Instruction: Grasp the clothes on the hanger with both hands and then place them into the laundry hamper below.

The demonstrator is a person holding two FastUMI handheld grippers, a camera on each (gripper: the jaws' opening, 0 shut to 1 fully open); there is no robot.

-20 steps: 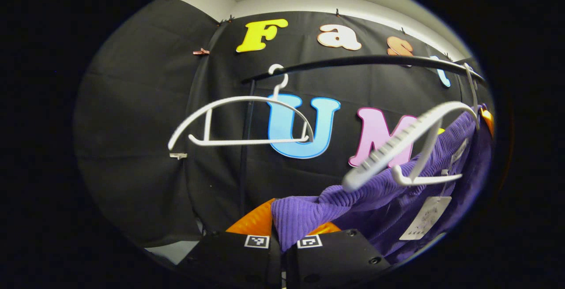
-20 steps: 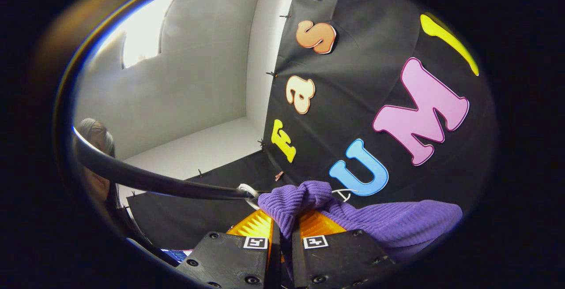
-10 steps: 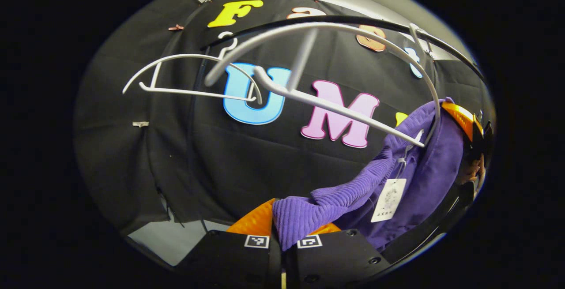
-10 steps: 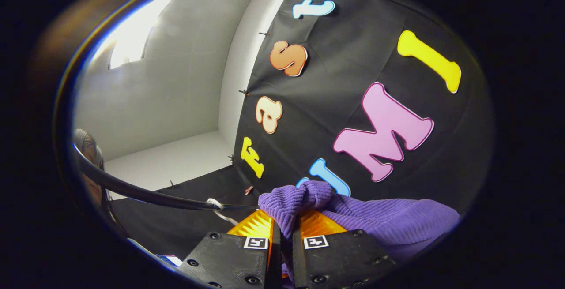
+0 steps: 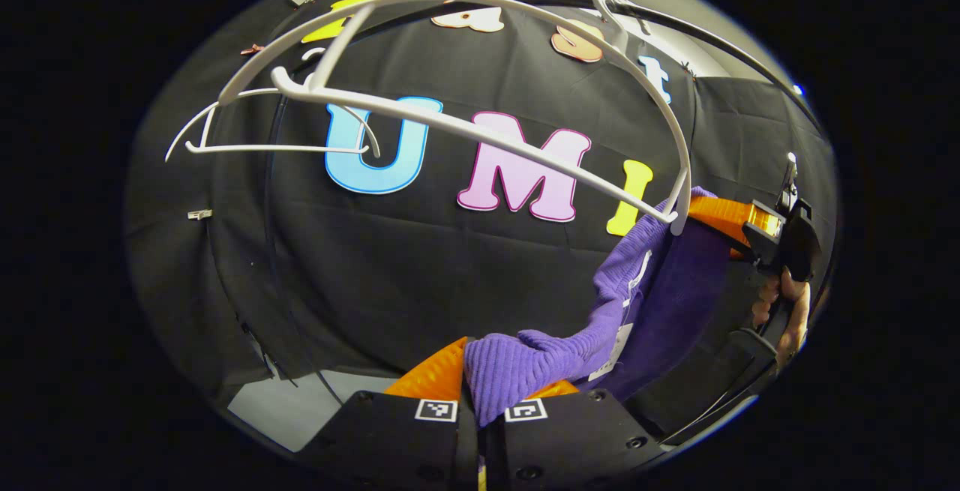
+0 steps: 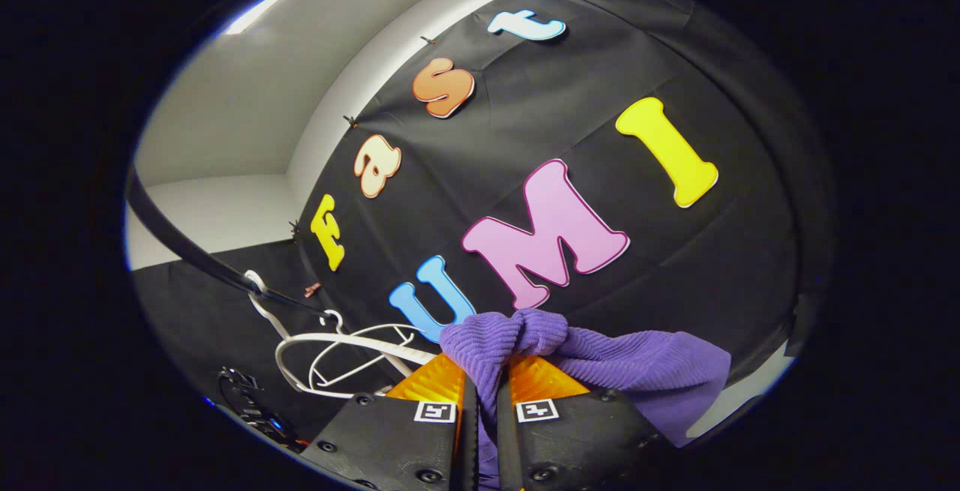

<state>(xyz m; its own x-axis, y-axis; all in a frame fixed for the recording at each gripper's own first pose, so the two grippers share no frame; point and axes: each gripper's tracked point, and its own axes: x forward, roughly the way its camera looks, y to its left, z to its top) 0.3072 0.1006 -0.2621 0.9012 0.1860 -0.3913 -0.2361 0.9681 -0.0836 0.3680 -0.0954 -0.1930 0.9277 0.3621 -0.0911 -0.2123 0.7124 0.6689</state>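
A purple ribbed garment (image 5: pixel 525 363) is pinched between the orange fingers of my left gripper (image 5: pixel 480 386), which is shut on it. The cloth stretches right and up to my right gripper (image 5: pixel 739 217), held by a hand (image 5: pixel 780 311) at the right edge. In the right gripper view, my right gripper (image 6: pixel 480 386) is shut on a bunched fold of the same purple garment (image 6: pixel 525 337). A bare white hanger (image 5: pixel 480 131) hangs from the black rail (image 5: pixel 712 30), its right tip touching the garment's top edge. A paper tag (image 5: pixel 619 341) dangles from the cloth.
A second bare white hanger (image 5: pixel 277 139) hangs further left on the rail. In the right gripper view both hangers (image 6: pixel 337 348) hang from the rail (image 6: pixel 195 251) at the lower left. Grey floor (image 5: pixel 277 408) shows below the wall cloth.
Both grippers have come down and away from the rail with the garment. The purple cloth has slid off the near hanger, which now hangs bare and has swung up and left in the left gripper view.
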